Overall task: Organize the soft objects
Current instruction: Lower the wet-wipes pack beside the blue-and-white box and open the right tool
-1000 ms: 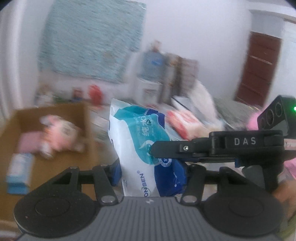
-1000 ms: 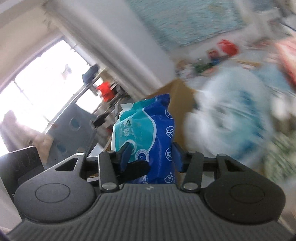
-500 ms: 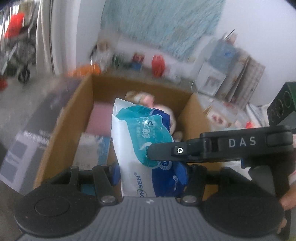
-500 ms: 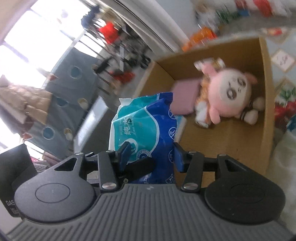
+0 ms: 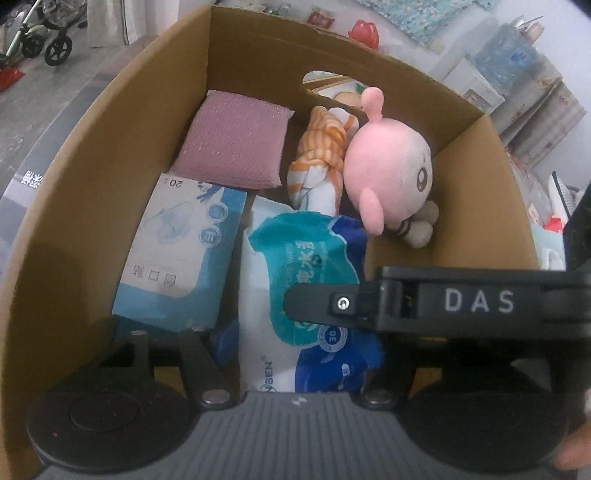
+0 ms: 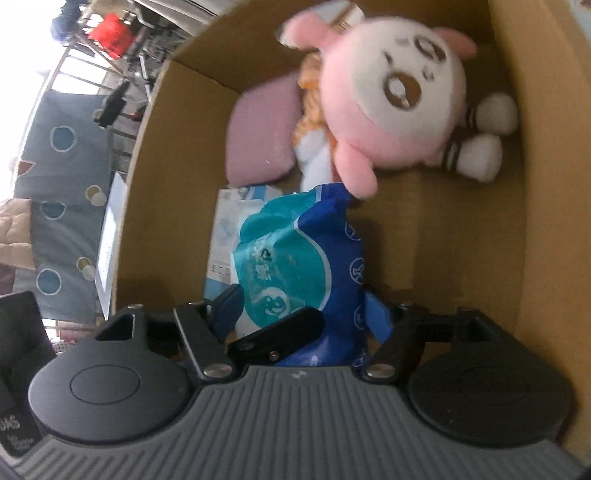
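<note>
A blue, teal and white wipes pack (image 5: 295, 280) (image 6: 295, 258) stands in the open cardboard box (image 5: 92, 184) (image 6: 509, 184), beside a blue-white carton (image 5: 177, 258). Both grippers reach down into the box around its near end. The jaws of my left gripper (image 5: 299, 349) are opening, with the pack between its blue pads. My right gripper (image 6: 301, 317) is opening too, its pads standing just off the pack's sides. One right finger (image 5: 332, 306) crosses the pack in the left wrist view. A pink plush doll (image 5: 388, 173) (image 6: 388, 96), an orange-striped cloth (image 5: 321, 147) and a pink sponge (image 5: 232, 144) lie further in.
The box walls rise close on all sides; bare cardboard floor shows right of the pack (image 6: 443, 240). Outside stand a wheeled frame (image 5: 44, 40), a red item (image 5: 364, 31), stacked packages (image 5: 517, 85) and a blue dotted cloth (image 6: 62, 206).
Both grippers swung the pack from mid-air over to the box and lowered it inside, tilting downward. The right pads now stand wider apart, and the left ones slightly wider.
</note>
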Available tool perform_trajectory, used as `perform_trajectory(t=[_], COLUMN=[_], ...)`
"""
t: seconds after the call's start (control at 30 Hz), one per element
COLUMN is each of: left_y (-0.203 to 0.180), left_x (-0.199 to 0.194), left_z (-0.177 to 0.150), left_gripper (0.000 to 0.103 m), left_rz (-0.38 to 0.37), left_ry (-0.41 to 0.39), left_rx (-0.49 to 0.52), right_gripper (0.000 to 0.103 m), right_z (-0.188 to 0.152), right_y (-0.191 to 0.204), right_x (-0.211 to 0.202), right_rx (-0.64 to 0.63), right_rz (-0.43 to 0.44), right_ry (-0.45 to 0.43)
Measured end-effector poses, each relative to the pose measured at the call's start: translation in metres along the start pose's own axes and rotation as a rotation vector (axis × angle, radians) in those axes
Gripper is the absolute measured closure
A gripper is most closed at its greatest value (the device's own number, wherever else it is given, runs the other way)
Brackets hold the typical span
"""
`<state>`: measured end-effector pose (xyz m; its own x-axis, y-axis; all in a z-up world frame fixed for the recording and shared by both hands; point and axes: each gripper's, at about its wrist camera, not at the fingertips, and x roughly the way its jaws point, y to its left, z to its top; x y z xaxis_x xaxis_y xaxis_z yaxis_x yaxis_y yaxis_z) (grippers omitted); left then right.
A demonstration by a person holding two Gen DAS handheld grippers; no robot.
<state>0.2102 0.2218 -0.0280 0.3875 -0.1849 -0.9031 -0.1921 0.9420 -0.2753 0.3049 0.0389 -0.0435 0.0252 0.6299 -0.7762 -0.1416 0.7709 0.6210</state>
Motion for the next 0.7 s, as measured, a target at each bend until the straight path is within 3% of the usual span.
perform_trajectory(t=[0.33, 0.43, 0.7], left_y=[-0.003, -0.003, -0.004], left_x=[-0.008, -0.021, -0.057], left_z=[0.005, 0.002, -0.005], left_gripper=[0.033, 0.022, 0.017], left_rz=[0.016, 0.012, -0.006], left_ry=[-0.057, -0.112, -0.222], left_rx=[-0.03, -0.028, -0.048], right_gripper=[0.022, 0.02, 0.018], right_z=[0.0, -0.003, -0.004], right_y=[-0.01, -0.008, 0.009], right_x=[0.001, -0.009, -0.045], right_rx=[0.099, 0.082, 0.024], right_rz=[0.067, 0.06, 0.122], right_ry=[-0.041, -0.088, -0.194])
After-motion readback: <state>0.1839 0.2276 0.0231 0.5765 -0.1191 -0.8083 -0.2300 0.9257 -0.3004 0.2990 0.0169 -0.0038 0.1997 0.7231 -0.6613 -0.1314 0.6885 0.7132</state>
